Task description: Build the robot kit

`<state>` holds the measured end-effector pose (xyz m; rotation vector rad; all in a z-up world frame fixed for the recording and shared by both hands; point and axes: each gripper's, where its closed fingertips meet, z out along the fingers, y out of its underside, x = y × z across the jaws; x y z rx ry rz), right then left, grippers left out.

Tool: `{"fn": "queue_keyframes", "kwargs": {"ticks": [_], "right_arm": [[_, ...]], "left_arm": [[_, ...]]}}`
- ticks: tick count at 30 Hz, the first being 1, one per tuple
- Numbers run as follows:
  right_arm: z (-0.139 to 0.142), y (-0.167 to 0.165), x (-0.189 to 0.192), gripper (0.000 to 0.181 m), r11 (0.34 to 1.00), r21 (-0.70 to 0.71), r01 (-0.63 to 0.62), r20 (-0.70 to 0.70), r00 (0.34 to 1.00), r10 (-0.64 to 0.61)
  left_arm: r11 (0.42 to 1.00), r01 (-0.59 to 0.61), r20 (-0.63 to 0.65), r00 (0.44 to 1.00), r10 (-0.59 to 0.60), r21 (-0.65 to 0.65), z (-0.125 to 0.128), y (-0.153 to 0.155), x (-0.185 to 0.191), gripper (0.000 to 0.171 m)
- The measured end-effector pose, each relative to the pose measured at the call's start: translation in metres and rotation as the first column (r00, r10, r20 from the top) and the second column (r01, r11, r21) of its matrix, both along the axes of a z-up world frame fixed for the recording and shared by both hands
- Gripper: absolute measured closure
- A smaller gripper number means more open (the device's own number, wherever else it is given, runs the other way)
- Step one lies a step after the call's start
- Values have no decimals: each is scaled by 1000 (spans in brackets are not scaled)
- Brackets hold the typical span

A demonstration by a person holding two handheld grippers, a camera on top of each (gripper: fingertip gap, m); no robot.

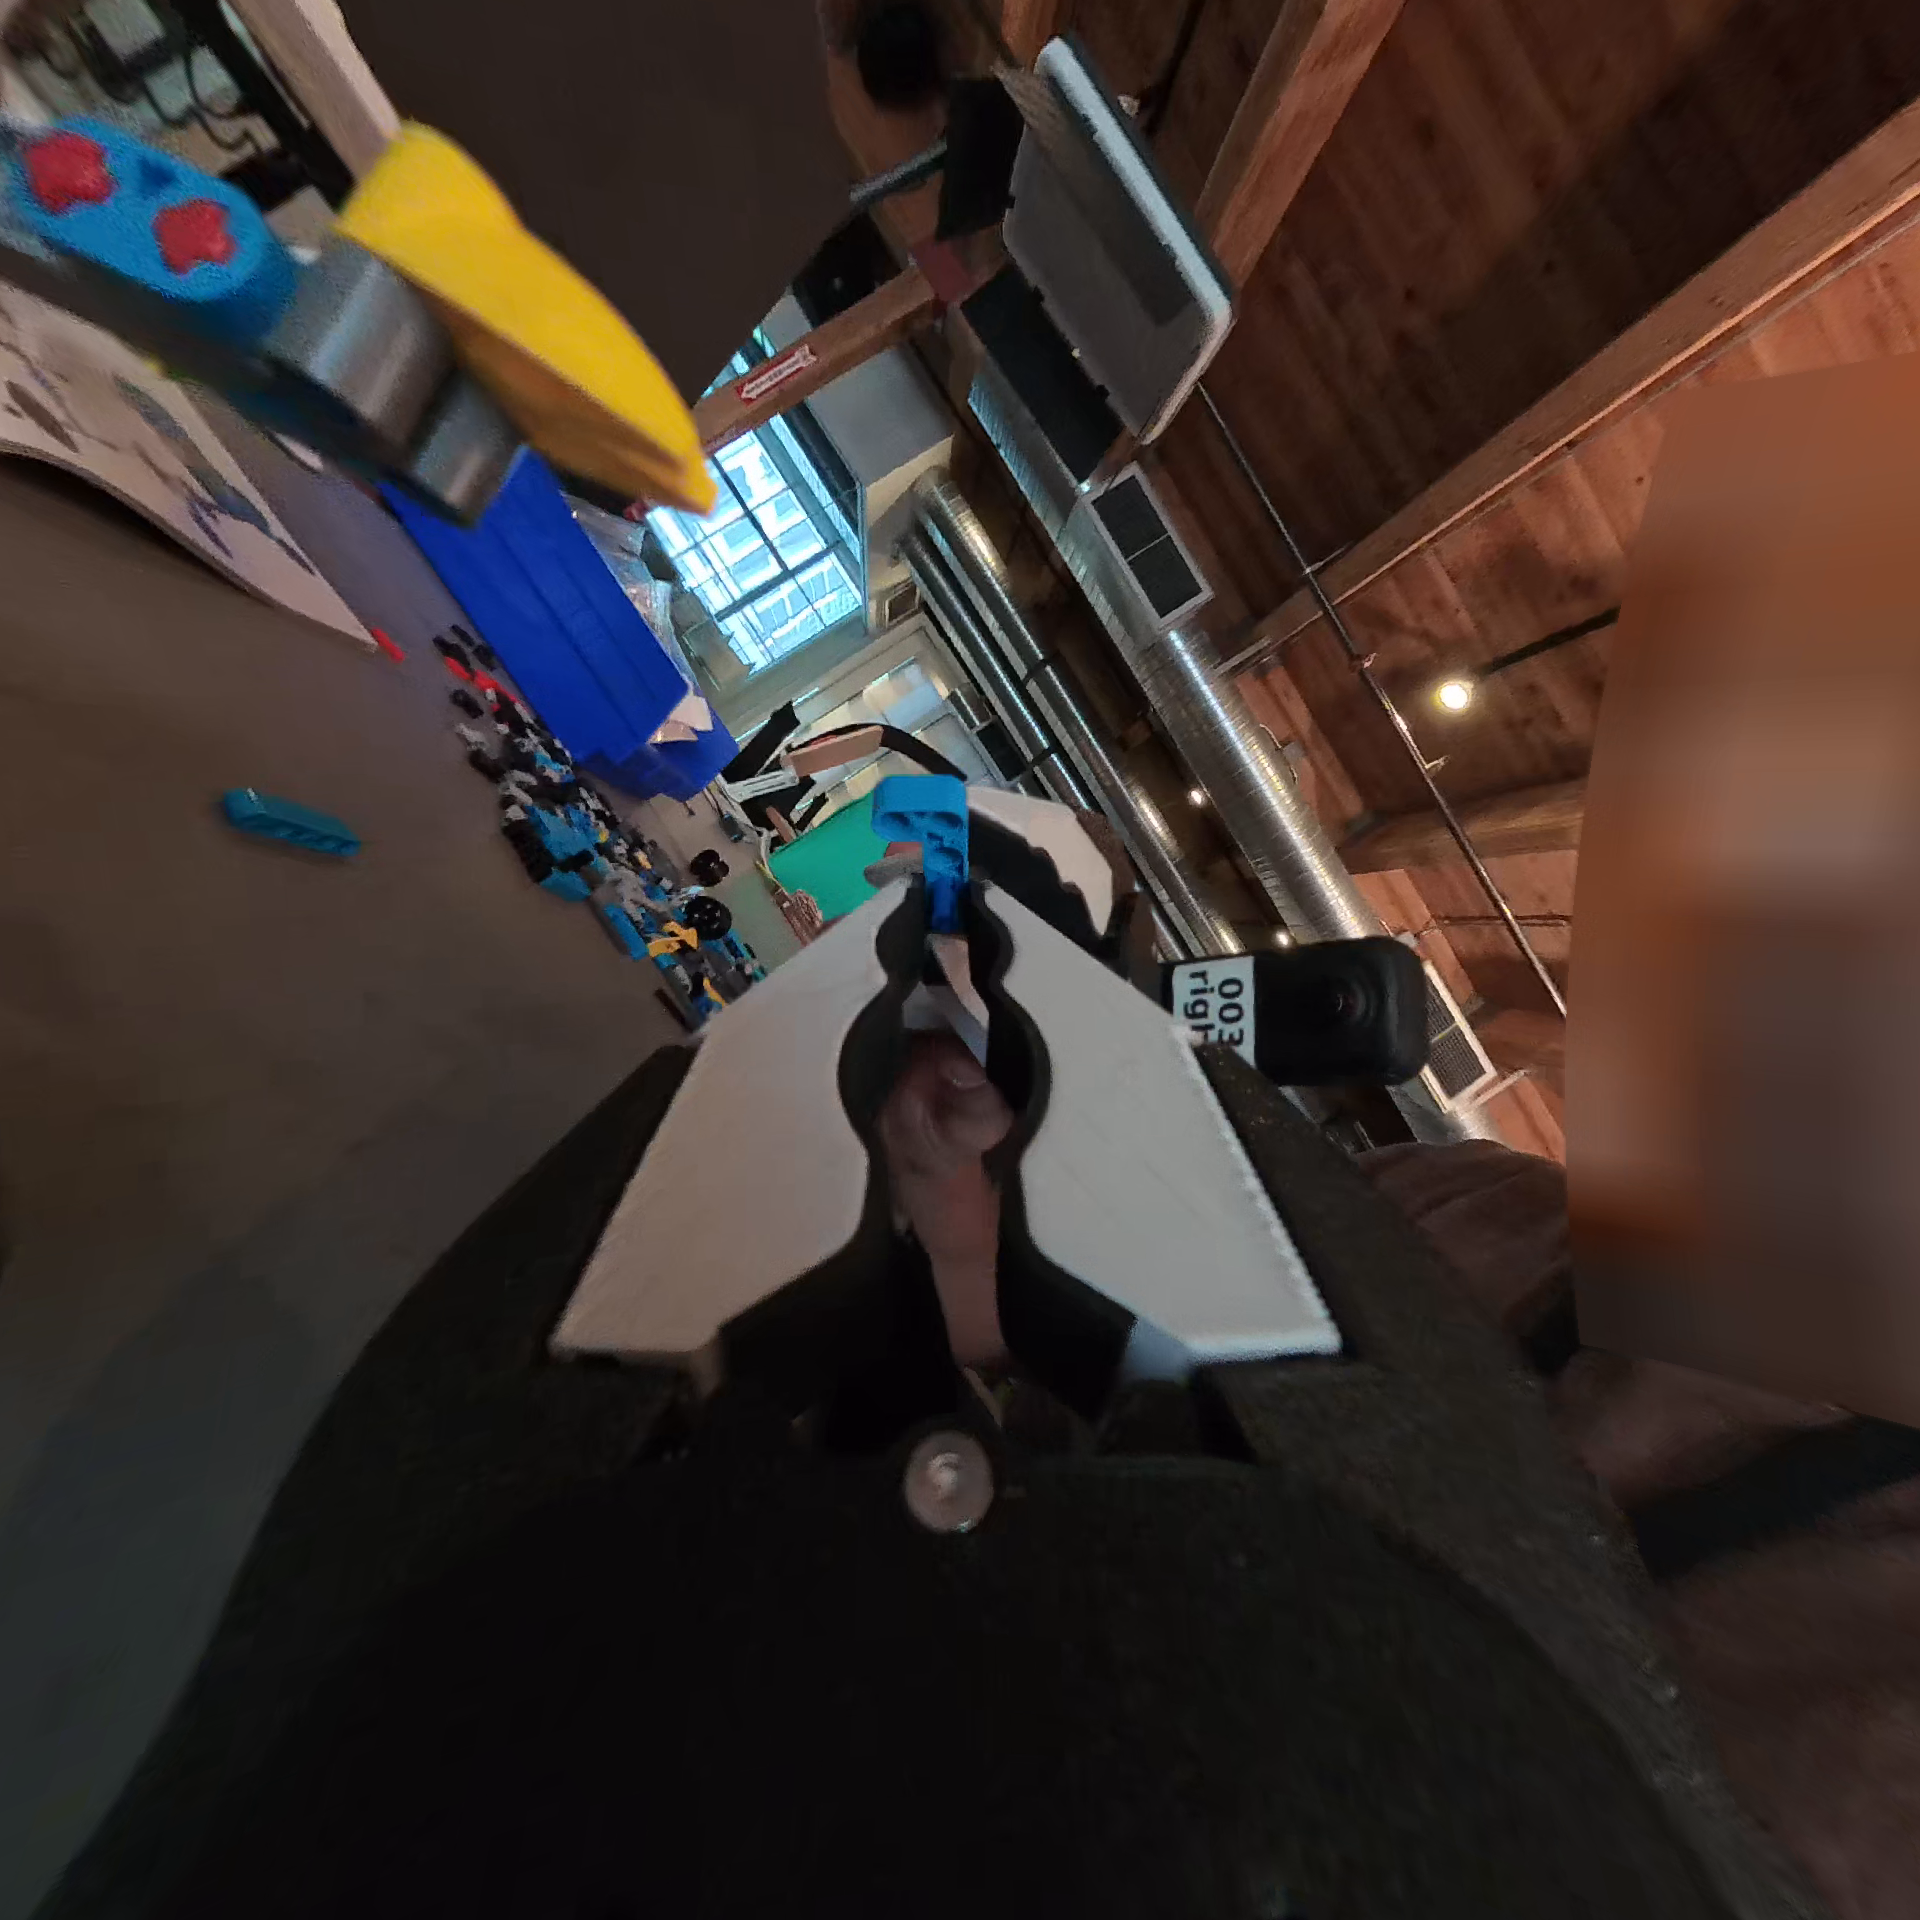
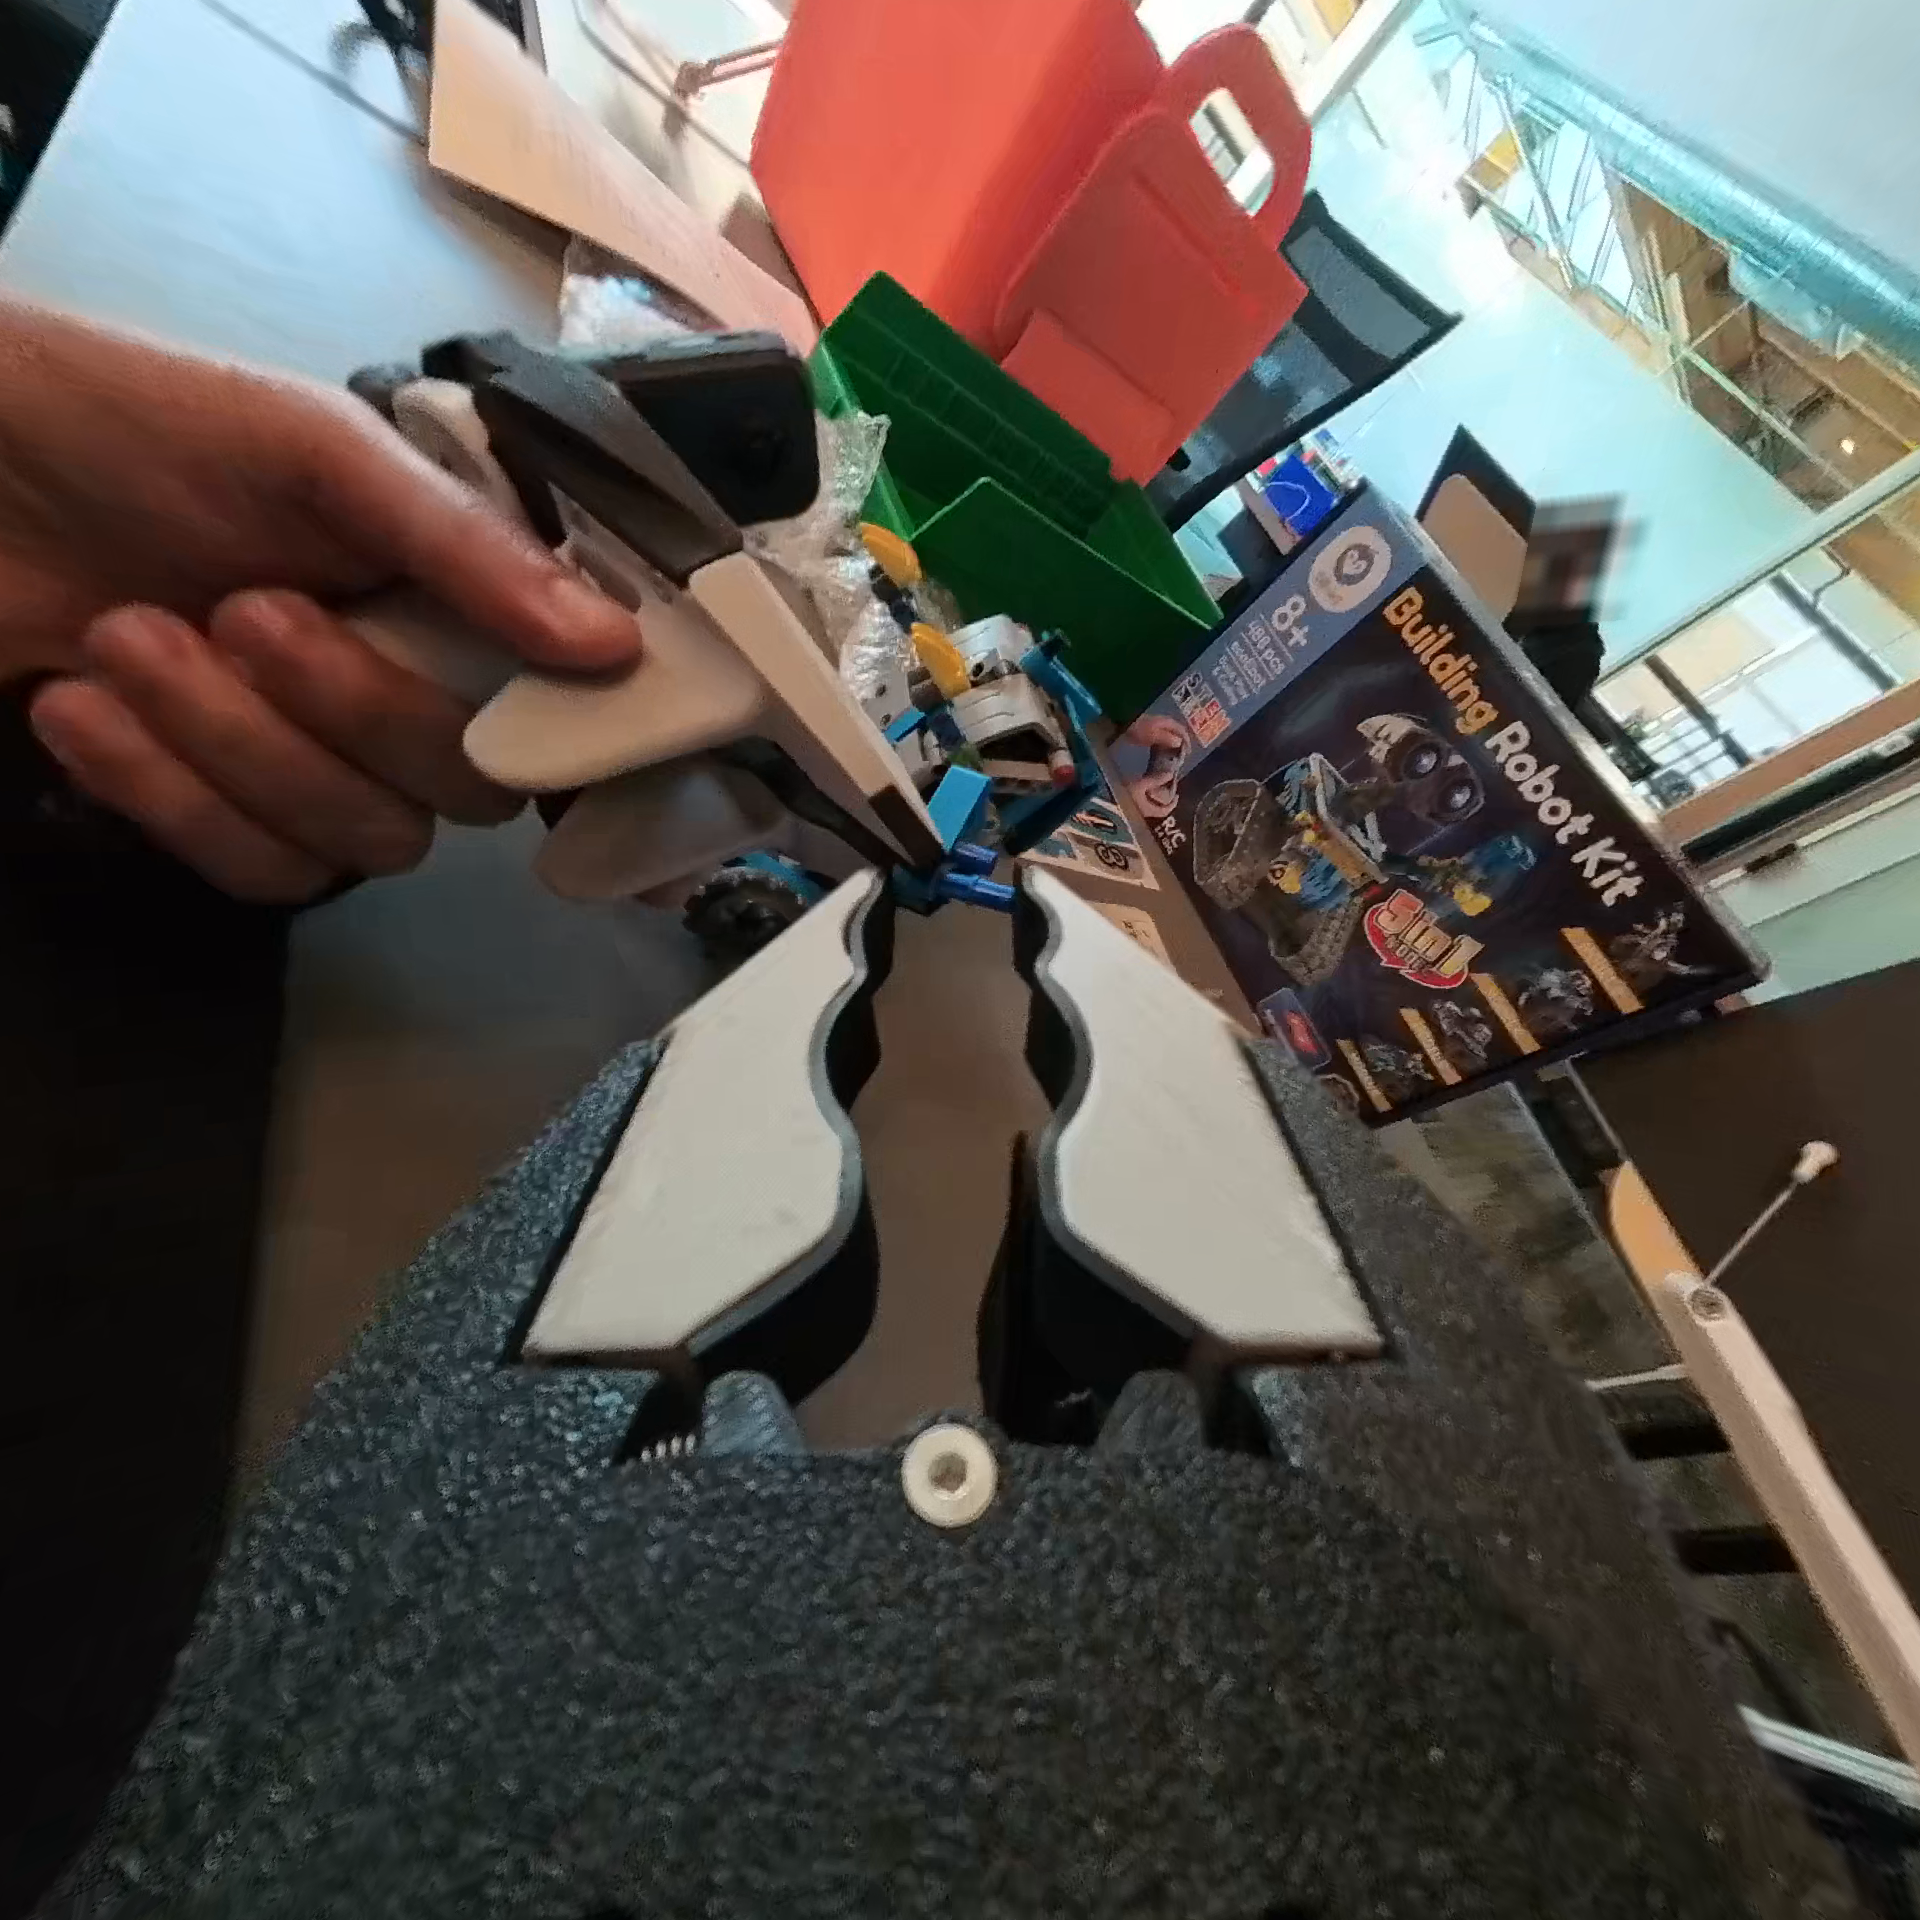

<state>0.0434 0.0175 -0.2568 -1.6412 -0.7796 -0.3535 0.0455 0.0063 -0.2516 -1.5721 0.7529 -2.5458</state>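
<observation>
My left gripper is shut on a small light-blue angled building piece and holds it up in the air. In the right wrist view the left gripper, held by a hand, comes in from the left. It brings the blue piece with its pins right to the tips of my right gripper. The right gripper is open, its jaws standing either side of the piece. Just behind is a partly built grey, blue and yellow robot model. It also shows close and blurred in the left wrist view.
A dark kit box stands to the right, with green bins and a red container behind the model. On the brown table lie a blue beam, a pile of small parts, blue bins and an instruction sheet. Less than 4 cm separates the two grippers' tips.
</observation>
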Motion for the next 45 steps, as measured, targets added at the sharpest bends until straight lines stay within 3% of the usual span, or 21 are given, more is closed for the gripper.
{"fn": "queue_keyframes", "kwargs": {"ticks": [9, 22, 29, 32, 45], "right_arm": [[-9, -19, 5, 158, 967, -112, -228, -70, 973, 221], [-20, 5, 13, 158, 980, -198, 31, -171, 983, -66], [-19, 3, 14, 159, 979, -195, 63, -120, 989, -87], [-21, 2, 11, 163, 982, -179, 51, -37, 998, -59], [-21, 0, 8, 166, 977, -209, 36, -89, 994, -56]], "left_arm": [[989, 50, -55, 998, -43, 139, -7, -18, 4, 166], [922, -273, -102, 945, 311, 274, -16, 6, 10, 165], [938, -255, -93, 955, 283, 234, -14, 4, 9, 165], [948, -227, -106, 961, 255, 224, -15, 3, 10, 165], [935, -247, -86, 957, 276, 253, -14, 2, 8, 165]]}}
